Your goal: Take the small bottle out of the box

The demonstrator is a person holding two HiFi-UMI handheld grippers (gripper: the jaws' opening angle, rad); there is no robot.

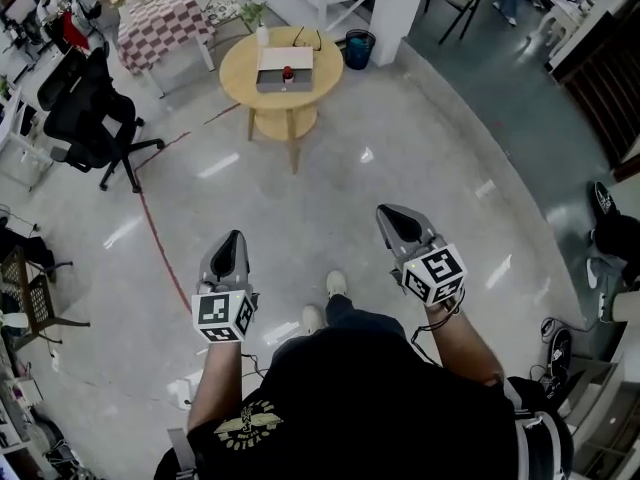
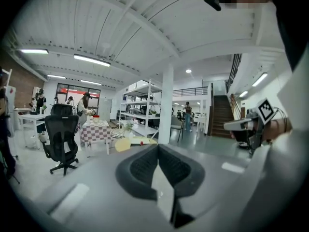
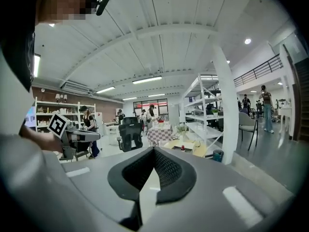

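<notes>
Far ahead, a round wooden table (image 1: 250,76) carries an open grey-white box (image 1: 285,60). A small bottle with a red cap (image 1: 288,72) stands in that box. My left gripper (image 1: 236,238) and right gripper (image 1: 386,212) are held side by side above the floor, well short of the table, both pointing toward it. Each has its jaws closed together with nothing between them. In the right gripper view the right gripper (image 3: 153,151) faces the table (image 3: 193,149) and the red cap (image 3: 182,148). In the left gripper view the left gripper (image 2: 157,149) faces the table (image 2: 124,144).
A black office chair (image 1: 85,118) stands at the left, a checked-cloth table (image 1: 165,23) behind it. A blue bin (image 1: 359,48) and a white pillar (image 1: 398,3) stand right of the round table. A red line (image 1: 155,233) runs across the glossy floor.
</notes>
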